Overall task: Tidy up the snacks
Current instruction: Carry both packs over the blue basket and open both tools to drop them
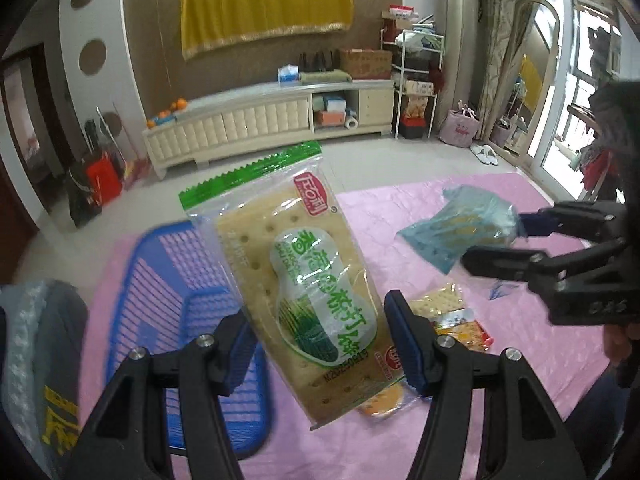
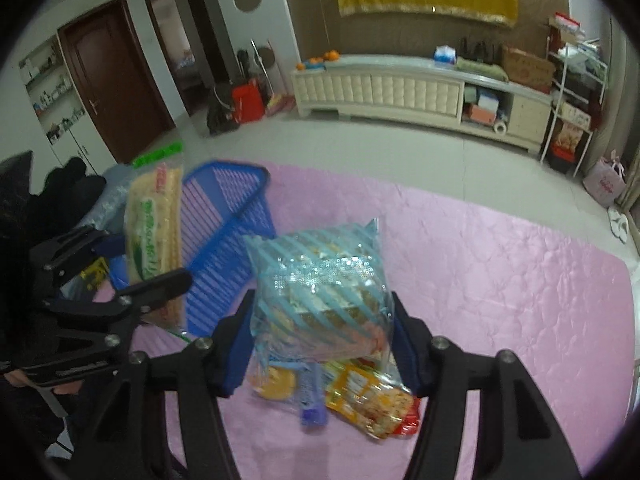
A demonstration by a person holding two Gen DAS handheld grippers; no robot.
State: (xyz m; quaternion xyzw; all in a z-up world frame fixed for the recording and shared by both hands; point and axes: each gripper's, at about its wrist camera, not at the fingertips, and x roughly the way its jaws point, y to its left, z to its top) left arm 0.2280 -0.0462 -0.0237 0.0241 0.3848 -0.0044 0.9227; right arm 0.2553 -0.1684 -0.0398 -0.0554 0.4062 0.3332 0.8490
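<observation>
A: What does the left wrist view show?

B: The left gripper [image 1: 320, 344] has its fingers partly open, clamped on a cracker pack [image 1: 298, 276] held above a pink tabletop [image 1: 500, 360]. The green label has Chinese writing and a printed code I can't read surely. A blue basket [image 1: 180, 300] lies to the left, seemingly empty.

A: And the right wrist view?

B: The right gripper [image 2: 322, 344] pinches a blue striped bag [image 2: 320, 284], fingers partly open. Three loose snacks [image 2: 356, 396] lie beneath it. I'd judge sorting barely begun.
</observation>
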